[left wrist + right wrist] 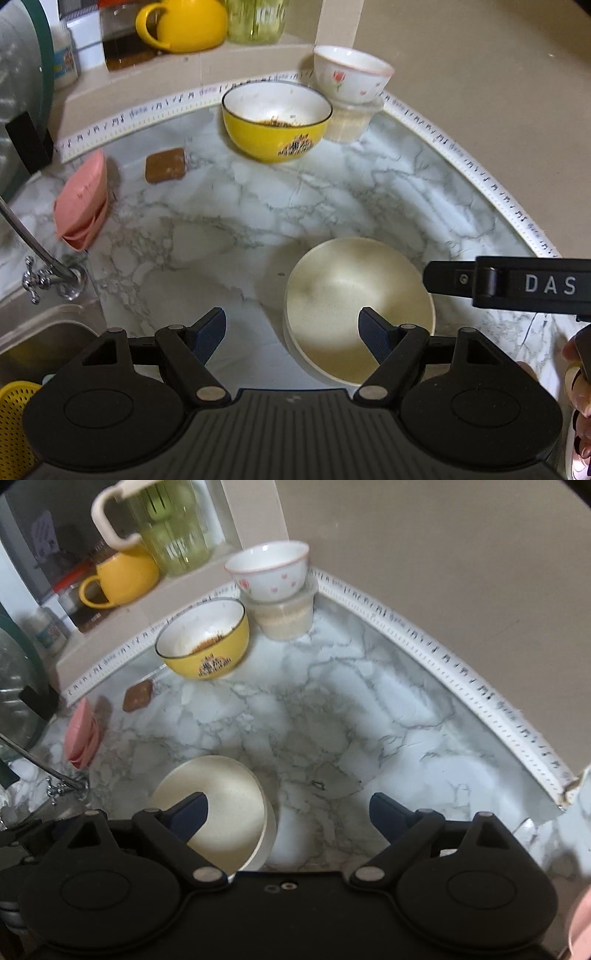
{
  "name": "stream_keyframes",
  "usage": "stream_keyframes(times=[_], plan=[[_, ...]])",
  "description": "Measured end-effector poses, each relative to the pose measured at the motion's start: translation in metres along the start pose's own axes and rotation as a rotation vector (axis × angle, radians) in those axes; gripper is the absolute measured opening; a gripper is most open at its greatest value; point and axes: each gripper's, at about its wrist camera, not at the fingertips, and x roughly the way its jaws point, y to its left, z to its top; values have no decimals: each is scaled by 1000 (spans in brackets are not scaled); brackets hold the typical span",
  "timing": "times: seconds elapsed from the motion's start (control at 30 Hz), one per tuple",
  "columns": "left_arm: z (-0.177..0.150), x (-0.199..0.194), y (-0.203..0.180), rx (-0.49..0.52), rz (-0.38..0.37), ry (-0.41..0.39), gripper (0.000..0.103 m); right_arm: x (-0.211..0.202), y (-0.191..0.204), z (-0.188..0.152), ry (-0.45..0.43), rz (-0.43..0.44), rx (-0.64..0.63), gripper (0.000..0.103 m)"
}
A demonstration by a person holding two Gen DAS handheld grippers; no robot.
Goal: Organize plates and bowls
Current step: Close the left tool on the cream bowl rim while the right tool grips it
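A cream bowl (343,306) (218,805) sits on the marble counter close in front of both grippers. A yellow bowl (275,122) (205,642) with brown residue stands at the back. A white flowered bowl (351,75) (269,570) rests on a clear plastic container (351,118) (286,616) in the back corner. My left gripper (293,336) is open and empty; its right finger overlaps the cream bowl's rim. My right gripper (288,818) is open and empty, its left finger over the cream bowl. Part of the right gripper's body (517,282) shows in the left wrist view.
A pink silicone holder (83,205) (83,738) and a brown sponge (164,166) (138,696) lie at the left. A tap (48,273) and sink (44,343) are at the near left. A yellow mug (184,24) (122,578) and green pitcher (170,528) stand on the ledge.
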Motion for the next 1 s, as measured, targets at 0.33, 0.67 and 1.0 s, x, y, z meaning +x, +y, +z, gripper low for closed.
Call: stream_keyframes(times=[0.33, 0.67, 1.0], plan=[[-1, 24, 5, -23, 15, 27, 79, 37, 4, 6, 77, 21, 3, 77], [-1, 30, 4, -18, 4, 34, 58, 55, 10, 4, 120, 37, -20, 50], [-4, 30, 0, -10, 6, 46, 15, 60, 16, 1, 139, 29, -71, 21]])
